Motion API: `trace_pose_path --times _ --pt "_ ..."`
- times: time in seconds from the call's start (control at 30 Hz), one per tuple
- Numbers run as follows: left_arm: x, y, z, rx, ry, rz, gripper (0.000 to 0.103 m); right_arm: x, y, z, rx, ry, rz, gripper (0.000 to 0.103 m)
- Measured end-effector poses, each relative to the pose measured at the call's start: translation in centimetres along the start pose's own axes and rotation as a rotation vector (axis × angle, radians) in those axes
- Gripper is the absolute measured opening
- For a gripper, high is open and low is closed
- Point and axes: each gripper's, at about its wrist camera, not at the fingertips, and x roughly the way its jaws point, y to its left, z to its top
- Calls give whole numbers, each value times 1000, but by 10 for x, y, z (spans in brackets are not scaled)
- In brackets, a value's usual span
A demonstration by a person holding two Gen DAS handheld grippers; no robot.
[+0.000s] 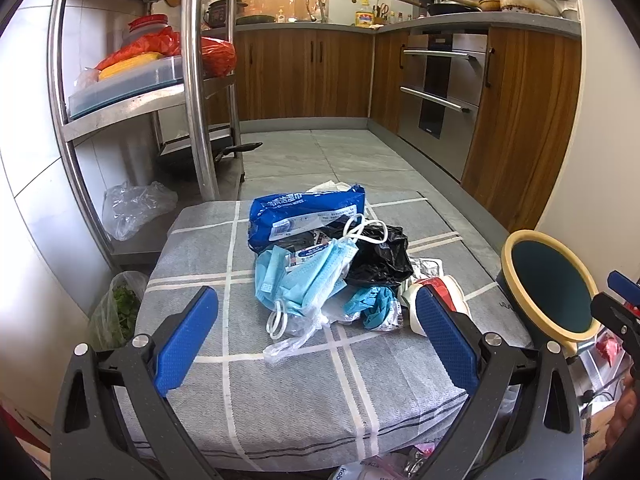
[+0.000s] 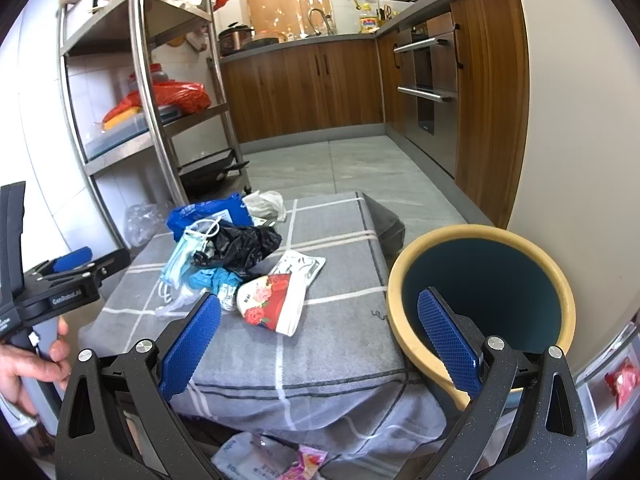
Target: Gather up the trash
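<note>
The black bag (image 1: 380,256) buried most of the blue glove (image 1: 370,304) beneath it. Beside the black bag, the print on the blue wipes pack (image 1: 296,216) was too small to read. The bin (image 1: 548,284) hid part of the right tongs (image 1: 622,300), cut by the frame edge.

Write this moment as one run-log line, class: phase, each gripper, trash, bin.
phase: before first pick | left gripper: open, empty | right gripper: open, empty | trash pile: on grey cloth | bin: beside cloth, nothing visible inside
</note>
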Motion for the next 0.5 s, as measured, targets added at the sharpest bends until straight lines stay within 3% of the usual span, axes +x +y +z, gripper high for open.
trace_pose_path --times 0.33,0.5 --pt "18 16 19 -35 62 -20 97 7 7 11 17 34 50 98" --pt "43 16 32 3 143 -99 97 18 8 17 47 63 71 98"
